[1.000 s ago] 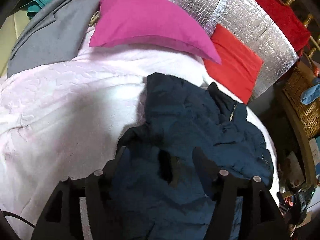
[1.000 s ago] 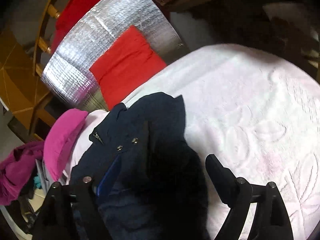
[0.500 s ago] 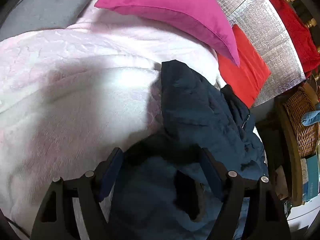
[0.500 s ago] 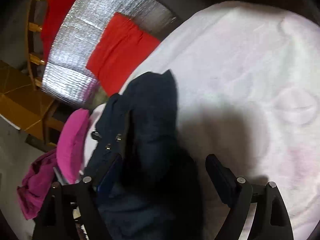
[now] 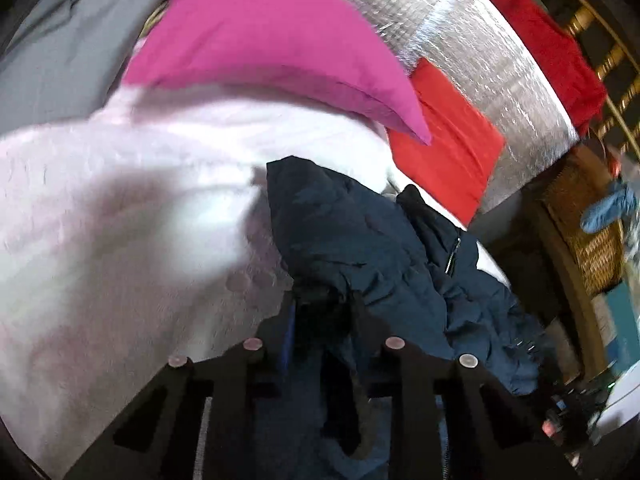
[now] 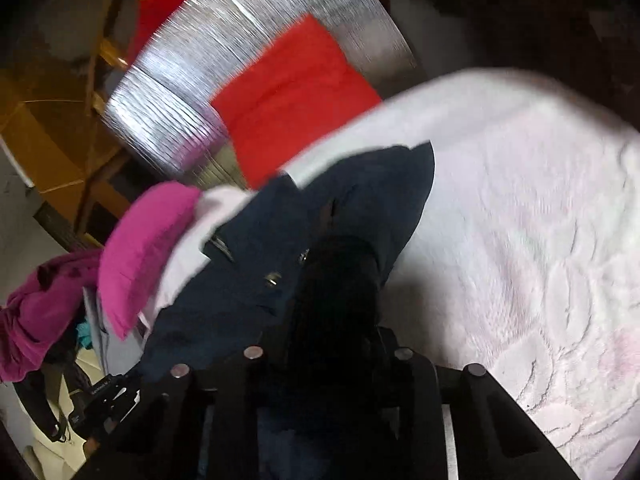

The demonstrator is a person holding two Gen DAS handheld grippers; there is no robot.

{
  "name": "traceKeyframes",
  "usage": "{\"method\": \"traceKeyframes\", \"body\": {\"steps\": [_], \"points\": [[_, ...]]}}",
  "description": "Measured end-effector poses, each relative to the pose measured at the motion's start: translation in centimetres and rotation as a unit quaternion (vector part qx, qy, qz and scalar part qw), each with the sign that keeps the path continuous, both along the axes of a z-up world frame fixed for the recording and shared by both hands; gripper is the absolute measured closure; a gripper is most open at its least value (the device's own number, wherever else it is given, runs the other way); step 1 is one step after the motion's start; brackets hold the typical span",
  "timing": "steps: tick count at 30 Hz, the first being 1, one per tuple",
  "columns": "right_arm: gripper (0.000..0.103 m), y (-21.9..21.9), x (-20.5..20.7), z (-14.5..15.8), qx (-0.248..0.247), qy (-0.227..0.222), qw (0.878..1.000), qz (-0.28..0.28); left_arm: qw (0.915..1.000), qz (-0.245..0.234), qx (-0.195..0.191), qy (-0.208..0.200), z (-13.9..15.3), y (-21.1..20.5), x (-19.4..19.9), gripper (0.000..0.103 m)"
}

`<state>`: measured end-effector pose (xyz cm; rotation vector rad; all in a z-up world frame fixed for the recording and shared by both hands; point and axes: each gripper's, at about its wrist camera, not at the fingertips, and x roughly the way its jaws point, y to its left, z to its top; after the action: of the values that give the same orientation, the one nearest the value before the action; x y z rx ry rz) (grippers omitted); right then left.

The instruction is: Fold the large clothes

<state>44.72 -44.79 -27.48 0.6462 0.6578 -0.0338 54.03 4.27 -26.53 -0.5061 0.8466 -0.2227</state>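
Note:
A dark navy padded jacket point(image 5: 360, 240) lies crumpled on a pale pink bedspread point(image 5: 120, 220). In the left wrist view my left gripper point(image 5: 320, 308) is shut on a bunched edge of the jacket near its lower left. In the right wrist view the same jacket point(image 6: 360, 200) shows its zipper and snaps, and my right gripper point(image 6: 332, 312) is shut on a dark fold of it. The cloth between both pairs of fingers hides the fingertips.
A magenta pillow point(image 5: 260, 40), a red cushion point(image 5: 448, 140) and a silver foil panel point(image 5: 460, 32) stand at the head of the bed. A grey garment point(image 5: 60, 60) lies far left. A wicker basket point(image 5: 592, 240) stands right of the bed. Purple clothing point(image 6: 36, 312) hangs off the bedside.
Both grippers were open around the jacket; now both have closed on its cloth. The views have shifted and blurred as the jacket edges are gathered.

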Motion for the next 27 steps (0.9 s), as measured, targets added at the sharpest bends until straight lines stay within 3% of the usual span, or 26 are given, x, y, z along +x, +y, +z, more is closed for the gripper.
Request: {"method": "traceKeyframes", "body": {"steps": [3, 6, 8, 9, 10, 11, 12, 20, 24, 27], "points": [[0.074, -0.2, -0.2, -1.2, -0.011, 0.020, 1.000, -0.018, 0.9985, 0.008, 0.049, 0.025, -1.3, -0.7, 0.2, 0.076], [0.071, -1.1, 0.0, -4.4, 0.020, 0.067, 0.997, -0.024, 0.9974, 0.018, 0.051, 0.048, -1.6, -0.6, -0.1, 0.068], [0.066, -1.5, -0.9, -3.7, 0.040, 0.060, 0.997, -0.028, 0.9977, 0.019, 0.047, 0.044, -0.6, -0.5, -0.9, 0.064], [0.055, -1.6, -1.2, -3.1, 0.045, 0.054, 0.997, -0.029, 0.9981, 0.021, 0.041, 0.041, 0.0, -0.3, -1.4, 0.060], [0.033, -1.8, -1.9, -2.4, 0.053, 0.042, 0.997, -0.029, 0.9984, 0.021, 0.036, 0.039, 0.5, -0.1, -2.0, 0.049], [0.025, -2.1, -2.9, -1.9, 0.057, 0.031, 0.998, -0.026, 0.9985, 0.021, 0.033, 0.038, 0.9, 0.2, -2.7, 0.042], [0.021, -2.2, -3.8, -1.3, 0.056, 0.024, 0.998, -0.023, 0.9986, 0.021, 0.032, 0.036, 1.4, 0.4, -3.5, 0.041], [0.021, -3.4, -10.9, -0.5, 0.043, 0.041, 0.998, 0.013, 0.9978, -0.025, 0.057, 0.022, 3.7, 0.2, -10.2, 0.038], [0.021, -3.3, -14.5, -0.5, 0.032, 0.040, 0.998, 0.023, 0.9968, -0.024, 0.067, 0.037, 2.4, 2.1, -14.2, 0.037], [0.023, -3.1, -15.8, -1.1, 0.059, 0.042, 0.997, 0.018, 0.9966, -0.018, 0.053, 0.061, 0.8, 3.8, -16.6, 0.037]]}}
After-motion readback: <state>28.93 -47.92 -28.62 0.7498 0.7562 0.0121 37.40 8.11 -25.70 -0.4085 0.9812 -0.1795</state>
